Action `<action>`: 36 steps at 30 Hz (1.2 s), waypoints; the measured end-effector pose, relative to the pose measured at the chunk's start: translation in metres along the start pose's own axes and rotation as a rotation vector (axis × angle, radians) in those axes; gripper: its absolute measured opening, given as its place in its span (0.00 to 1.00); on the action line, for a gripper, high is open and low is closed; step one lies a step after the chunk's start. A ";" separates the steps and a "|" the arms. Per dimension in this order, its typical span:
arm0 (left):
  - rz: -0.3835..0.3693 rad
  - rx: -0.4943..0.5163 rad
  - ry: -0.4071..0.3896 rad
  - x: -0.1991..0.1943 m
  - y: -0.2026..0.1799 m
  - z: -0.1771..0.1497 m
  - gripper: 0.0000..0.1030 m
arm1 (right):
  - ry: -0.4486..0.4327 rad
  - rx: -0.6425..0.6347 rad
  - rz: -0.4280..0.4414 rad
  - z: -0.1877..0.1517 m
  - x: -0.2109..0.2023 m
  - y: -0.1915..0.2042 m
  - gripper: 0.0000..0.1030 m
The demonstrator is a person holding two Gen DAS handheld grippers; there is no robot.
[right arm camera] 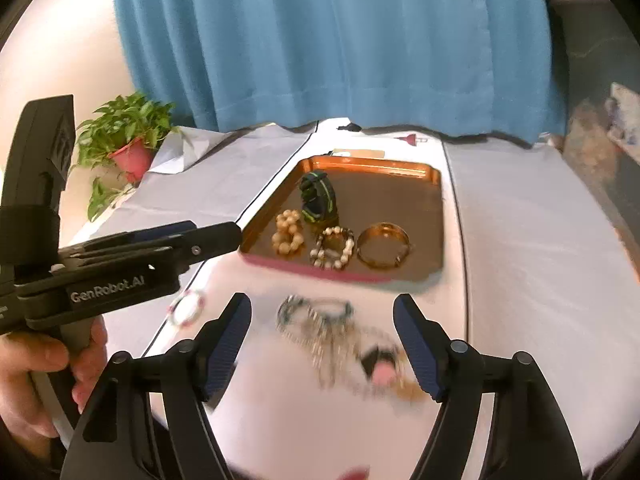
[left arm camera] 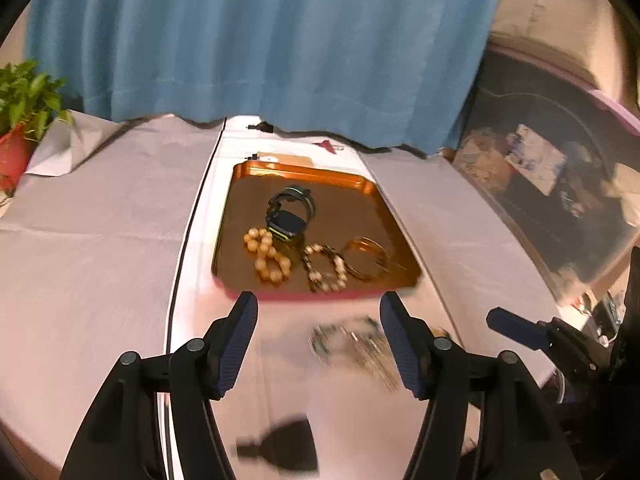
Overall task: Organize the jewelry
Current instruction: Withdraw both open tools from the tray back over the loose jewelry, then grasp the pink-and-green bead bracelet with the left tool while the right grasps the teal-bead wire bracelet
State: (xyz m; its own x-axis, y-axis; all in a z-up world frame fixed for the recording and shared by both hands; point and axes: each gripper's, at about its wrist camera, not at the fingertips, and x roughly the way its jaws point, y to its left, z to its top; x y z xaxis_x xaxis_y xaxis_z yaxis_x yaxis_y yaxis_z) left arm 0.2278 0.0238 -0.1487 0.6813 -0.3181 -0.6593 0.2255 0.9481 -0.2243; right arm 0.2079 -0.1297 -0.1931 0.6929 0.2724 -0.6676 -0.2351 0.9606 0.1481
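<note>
An orange tray (left arm camera: 248, 216) (right arm camera: 428, 216) holds a dark watch with green trim (left arm camera: 290, 216) (right arm camera: 318, 200), a cream bead bracelet (left arm camera: 268, 254) (right arm camera: 288, 234), a mixed bead bracelet (left arm camera: 326, 268) (right arm camera: 334, 248) and an amber bangle (left arm camera: 366, 258) (right arm camera: 384, 246). A blurred heap of chains and bracelets (left arm camera: 352, 344) (right arm camera: 336, 336) lies on the white cloth before the tray. My left gripper (left arm camera: 318, 312) is open and empty above the heap's left side. My right gripper (right arm camera: 322, 312) is open and empty over the heap. A pink-and-white bracelet (right arm camera: 186, 308) lies apart at the left.
A potted plant in a red pot (left arm camera: 24, 120) (right arm camera: 128, 140) stands at the table's far left corner. A blue curtain (left arm camera: 260, 40) (right arm camera: 340, 40) hangs behind the table. A cluttered dark bin (left arm camera: 540, 184) stands beyond the right edge. A dark blurred object (left arm camera: 284, 446) lies near me.
</note>
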 end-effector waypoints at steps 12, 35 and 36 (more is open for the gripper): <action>0.001 0.014 -0.137 -0.135 -0.040 -0.030 0.67 | -0.201 0.008 -0.100 -0.027 -0.159 0.053 0.97; 0.076 0.041 -0.121 -0.128 -0.016 -0.046 0.72 | -0.182 0.018 -0.042 -0.033 -0.158 0.026 1.00; 0.067 0.038 -0.108 -0.118 -0.009 -0.047 0.72 | -0.178 -0.004 -0.043 -0.036 -0.151 0.026 1.00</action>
State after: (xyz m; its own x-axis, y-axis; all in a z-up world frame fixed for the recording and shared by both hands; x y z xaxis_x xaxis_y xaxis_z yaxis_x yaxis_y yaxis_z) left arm 0.1123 0.0523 -0.1028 0.7665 -0.2533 -0.5903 0.2015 0.9674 -0.1534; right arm 0.0723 -0.1477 -0.1149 0.8122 0.2365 -0.5333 -0.2051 0.9715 0.1185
